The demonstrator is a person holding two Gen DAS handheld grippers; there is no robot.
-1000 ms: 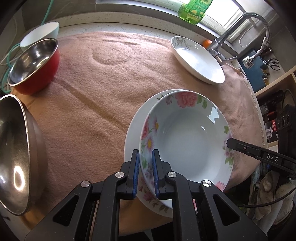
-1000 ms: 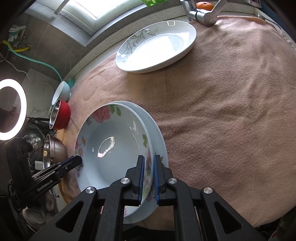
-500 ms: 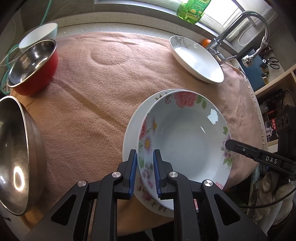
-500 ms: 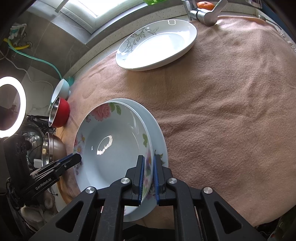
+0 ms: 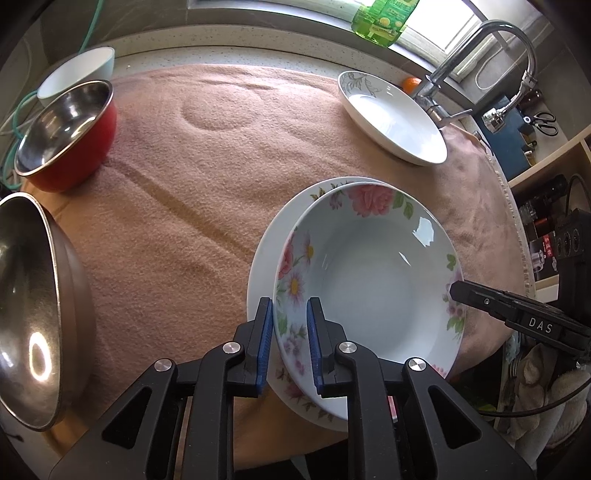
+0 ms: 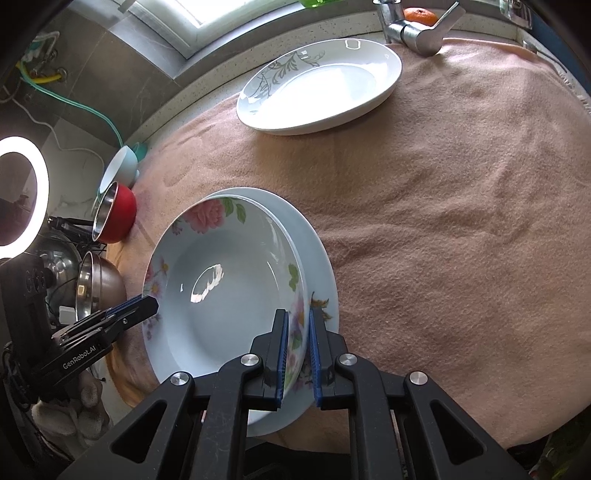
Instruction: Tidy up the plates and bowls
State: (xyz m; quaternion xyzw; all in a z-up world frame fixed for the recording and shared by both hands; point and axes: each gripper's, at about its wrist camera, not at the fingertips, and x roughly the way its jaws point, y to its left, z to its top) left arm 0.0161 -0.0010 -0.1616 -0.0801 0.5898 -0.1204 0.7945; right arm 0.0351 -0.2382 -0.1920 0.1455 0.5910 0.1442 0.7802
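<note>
A deep floral plate (image 5: pixel 373 284) sits on a second plate (image 5: pixel 269 243) on the pink cloth near the front edge. My left gripper (image 5: pixel 290 314) straddles the floral plate's left rim, jaws slightly apart from it. My right gripper (image 6: pixel 295 325) is shut on the floral plate (image 6: pixel 229 280) at its right rim, above the lower plate (image 6: pixel 317 266). Each gripper shows in the other's view, the right (image 5: pixel 458 291) and the left (image 6: pixel 147 306).
A white plate with grey leaves (image 5: pixel 395 118) stands at the back by the tap (image 5: pixel 443 77). A red steel-lined bowl (image 5: pixel 66 133), a white bowl (image 5: pixel 77 68) and a large steel bowl (image 5: pixel 33 306) stand at the left. An orange (image 6: pixel 419 14) lies behind.
My left gripper's jaws have opened a little around the floral plate's rim. The right gripper stays shut on it. The plate has settled slightly lower.
</note>
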